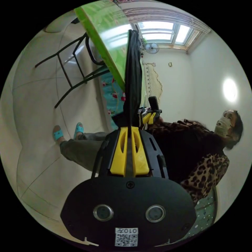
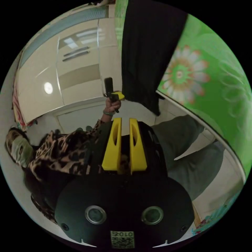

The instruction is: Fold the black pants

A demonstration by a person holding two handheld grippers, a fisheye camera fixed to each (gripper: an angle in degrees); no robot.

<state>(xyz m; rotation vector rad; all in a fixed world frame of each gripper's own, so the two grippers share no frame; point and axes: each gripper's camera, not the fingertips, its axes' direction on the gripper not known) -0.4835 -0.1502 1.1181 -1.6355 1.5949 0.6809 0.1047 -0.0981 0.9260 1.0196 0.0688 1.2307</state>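
Black pants point(image 1: 133, 76) hanging taut, edge-on, beside the green table point(image 1: 105, 31).

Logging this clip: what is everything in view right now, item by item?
black pants: one, black, gripped by the left tool, in front of the table
table: one, green flowered top, black legs
fan: one, dark, on the wall
sandals: two, teal, on the person's feet
person: one, spotted top, grey trousers
left tool: yellow jaws, shut on the pants
right tool: yellow jaws, grip unclear
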